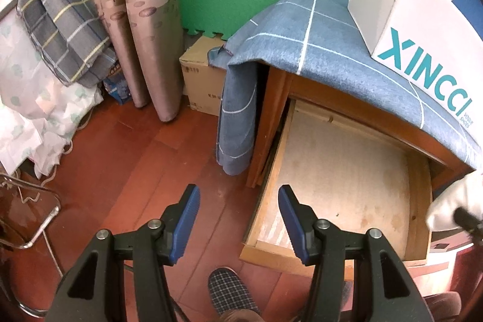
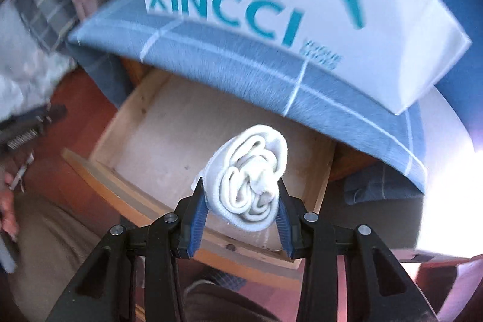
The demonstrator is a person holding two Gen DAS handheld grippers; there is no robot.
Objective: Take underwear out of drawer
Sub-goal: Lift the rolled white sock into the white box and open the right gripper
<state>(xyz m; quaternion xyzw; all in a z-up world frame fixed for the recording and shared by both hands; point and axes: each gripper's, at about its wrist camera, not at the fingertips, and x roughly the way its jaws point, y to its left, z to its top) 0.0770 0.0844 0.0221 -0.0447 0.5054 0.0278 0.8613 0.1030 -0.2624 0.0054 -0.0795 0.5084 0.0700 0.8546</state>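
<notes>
A rolled bundle of white underwear (image 2: 252,181) is pinched between the blue pads of my right gripper (image 2: 241,189), held above the pulled-out wooden drawer (image 2: 126,122). In the left wrist view the same white bundle (image 1: 455,201) shows at the right edge, over the drawer's right side. The drawer (image 1: 271,171) shows only its pale bare bottom. My left gripper (image 1: 238,201) hangs open over the floor by the drawer's front left corner, with nothing between its fingers.
A blue checked cloth (image 1: 302,29) covers the cabinet top, with a white XINCCI shoebox (image 1: 422,29) on it. A cardboard box (image 1: 200,80), curtains (image 1: 145,20) and bedding (image 1: 60,20) stand to the left. A slippered foot (image 1: 231,291) rests on the red wooden floor (image 1: 135,171).
</notes>
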